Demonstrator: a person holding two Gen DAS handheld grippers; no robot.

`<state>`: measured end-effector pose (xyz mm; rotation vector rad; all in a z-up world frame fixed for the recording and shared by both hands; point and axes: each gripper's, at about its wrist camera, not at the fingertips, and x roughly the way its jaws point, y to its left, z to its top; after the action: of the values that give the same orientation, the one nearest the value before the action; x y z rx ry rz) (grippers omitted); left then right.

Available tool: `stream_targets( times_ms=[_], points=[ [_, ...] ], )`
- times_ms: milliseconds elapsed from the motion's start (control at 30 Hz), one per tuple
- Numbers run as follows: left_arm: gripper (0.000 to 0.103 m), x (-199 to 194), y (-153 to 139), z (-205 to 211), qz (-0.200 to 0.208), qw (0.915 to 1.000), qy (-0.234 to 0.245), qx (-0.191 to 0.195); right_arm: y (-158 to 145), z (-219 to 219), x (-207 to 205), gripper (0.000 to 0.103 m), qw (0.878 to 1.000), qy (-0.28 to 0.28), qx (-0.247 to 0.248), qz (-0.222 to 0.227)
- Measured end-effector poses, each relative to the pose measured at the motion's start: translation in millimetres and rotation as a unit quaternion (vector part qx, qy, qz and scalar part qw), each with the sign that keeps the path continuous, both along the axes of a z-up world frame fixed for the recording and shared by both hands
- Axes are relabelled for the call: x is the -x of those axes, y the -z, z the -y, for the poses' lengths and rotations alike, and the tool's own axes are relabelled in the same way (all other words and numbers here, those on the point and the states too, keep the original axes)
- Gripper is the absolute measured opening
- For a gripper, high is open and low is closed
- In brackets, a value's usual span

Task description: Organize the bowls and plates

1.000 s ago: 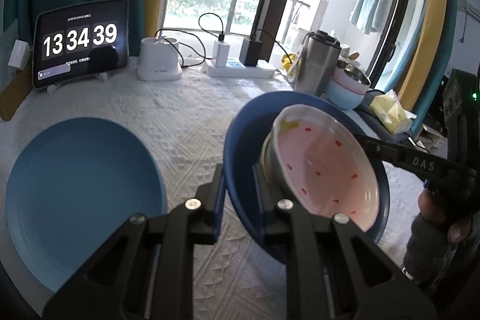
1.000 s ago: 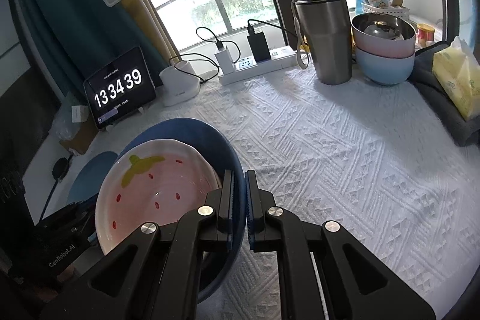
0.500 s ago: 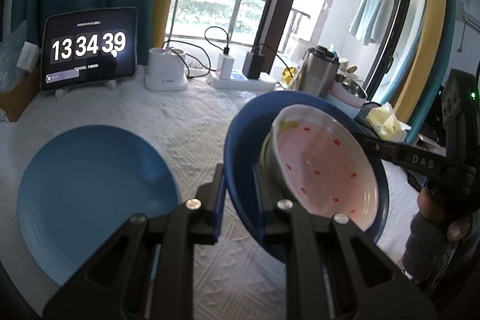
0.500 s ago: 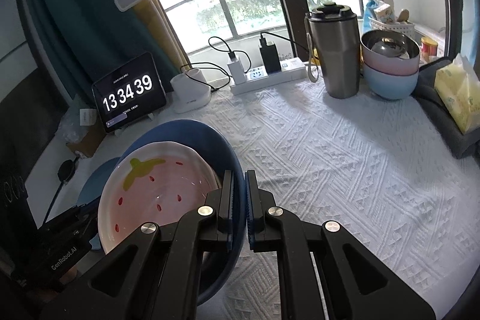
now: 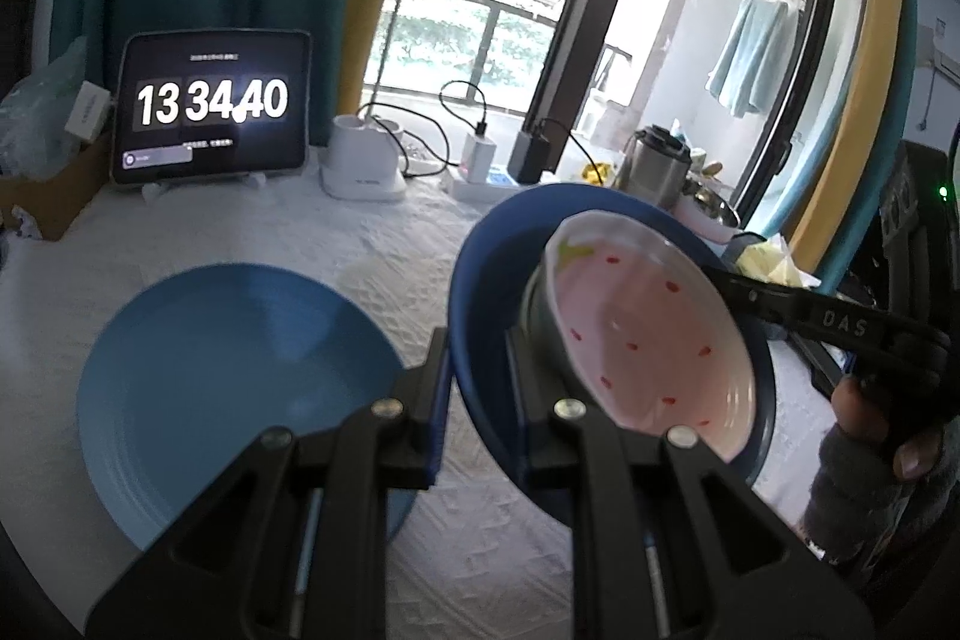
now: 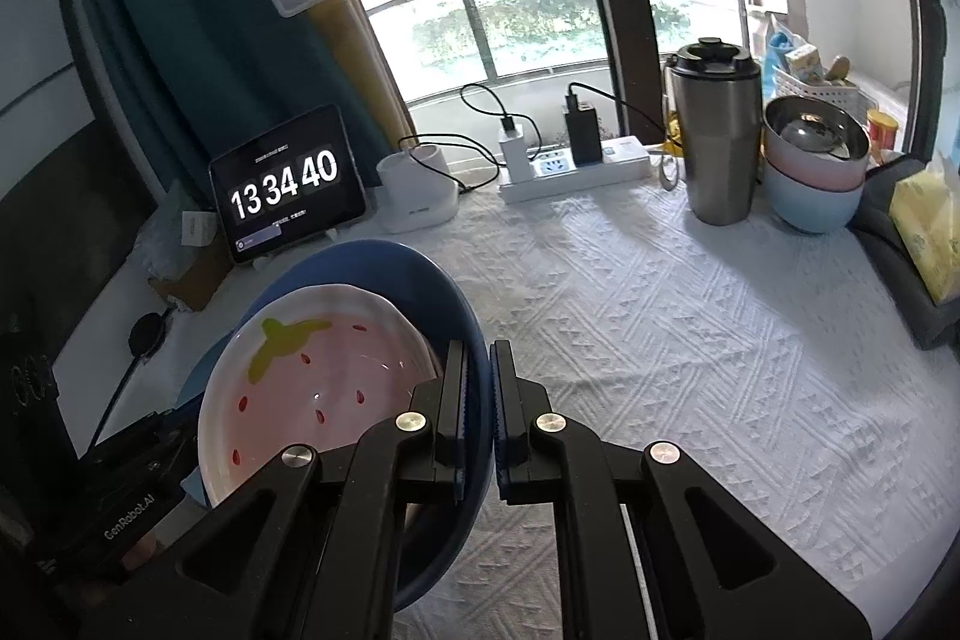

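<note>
A dark blue bowl (image 5: 486, 280) with a pink strawberry-pattern dish (image 5: 648, 334) inside it is held in the air, tilted. My left gripper (image 5: 477, 376) is shut on the bowl's near rim. My right gripper (image 6: 477, 382) is shut on the opposite rim of the dark blue bowl (image 6: 372, 262), with the strawberry dish (image 6: 312, 358) to its left. A light blue plate (image 5: 228, 400) lies flat on the white cloth, below and left of the bowl. The right gripper's arm shows in the left wrist view, reaching in from the right.
At the back stand a clock tablet (image 6: 288, 184), a white lamp base (image 6: 420, 196), a power strip (image 6: 576, 169), a steel tumbler (image 6: 717, 136) and stacked pink and blue bowls (image 6: 813, 178). A yellow packet (image 6: 924, 226) lies on dark cloth at the right edge.
Both grippers have lifted the bowl with the dish higher above the table. The clock went from 39 to 40. The light blue plate has not moved.
</note>
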<state>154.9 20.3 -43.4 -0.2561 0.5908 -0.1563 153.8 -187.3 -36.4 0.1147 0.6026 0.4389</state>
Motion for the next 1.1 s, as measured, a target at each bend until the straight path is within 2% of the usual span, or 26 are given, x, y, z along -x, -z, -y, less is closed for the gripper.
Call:
stream_targets(
  times_ms=[633, 1100],
  points=[
    [0.016, 7.8, -7.5, -49.4, 0.017, 0.9994, -0.027, 0.012, -10.9, -50.8, -0.8, 0.008, 1.000, -0.023, 0.014, 0.001],
    [0.016, 11.9, -5.1, -89.2, 0.016, 0.9977, -0.063, 0.019, -6.3, -95.2, -9.5, 0.008, 0.998, -0.051, 0.017, -0.015]
  ],
)
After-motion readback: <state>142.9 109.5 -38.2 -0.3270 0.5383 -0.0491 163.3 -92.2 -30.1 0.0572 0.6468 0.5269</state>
